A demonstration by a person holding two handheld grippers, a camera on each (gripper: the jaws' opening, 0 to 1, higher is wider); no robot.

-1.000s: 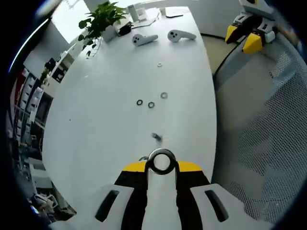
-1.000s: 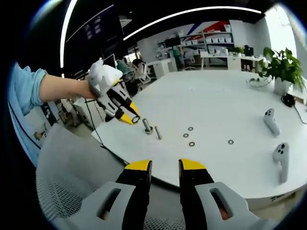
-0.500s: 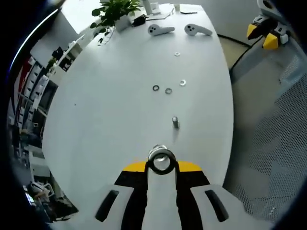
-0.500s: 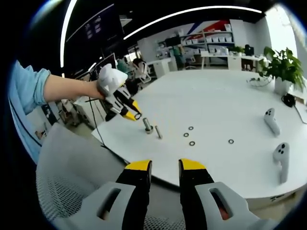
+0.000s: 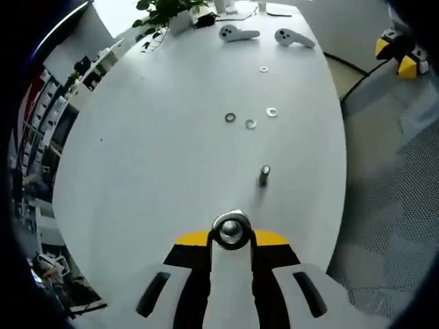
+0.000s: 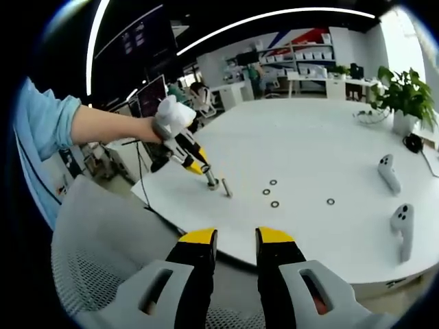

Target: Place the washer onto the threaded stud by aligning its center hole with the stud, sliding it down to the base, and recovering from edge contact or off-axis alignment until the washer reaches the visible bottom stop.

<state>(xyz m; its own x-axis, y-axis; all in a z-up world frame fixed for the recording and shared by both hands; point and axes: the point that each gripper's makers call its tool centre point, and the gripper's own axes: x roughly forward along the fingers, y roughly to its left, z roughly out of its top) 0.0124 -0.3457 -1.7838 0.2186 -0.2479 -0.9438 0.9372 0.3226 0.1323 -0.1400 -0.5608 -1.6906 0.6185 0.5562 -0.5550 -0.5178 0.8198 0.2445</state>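
Left gripper view: the yellow-tipped left gripper [image 5: 231, 236] has its jaws pressed together on a shiny metal ring washer [image 5: 230, 230], held flat-on to the camera with its hole showing. Beyond it on the round white table [image 5: 151, 151] stands a short grey threaded stud [image 5: 263, 175], upright and clear of the washer, a little to the right of it. Farther on lie three loose small metal washers [image 5: 250, 118] in a close group, a fourth one [image 5: 264, 69] past them, then two white handheld controllers [image 5: 267, 34] and a green potted plant [image 5: 164, 10] at the far edge. The right gripper [image 5: 399, 60] peeks in at upper right, off the table.

Right gripper view: the right gripper [image 6: 236, 238] hangs off the near table edge, its yellow-tipped jaws a narrow gap apart, nothing between them. The left gripper [image 6: 195, 162], in a hand [image 6: 145, 129] with a light blue sleeve [image 6: 42, 133], has its tip just beside a stud [image 6: 212, 180] near the table's left edge; whether washer and stud touch, I cannot tell. A second small stud [image 6: 226, 188] stands just to its right.
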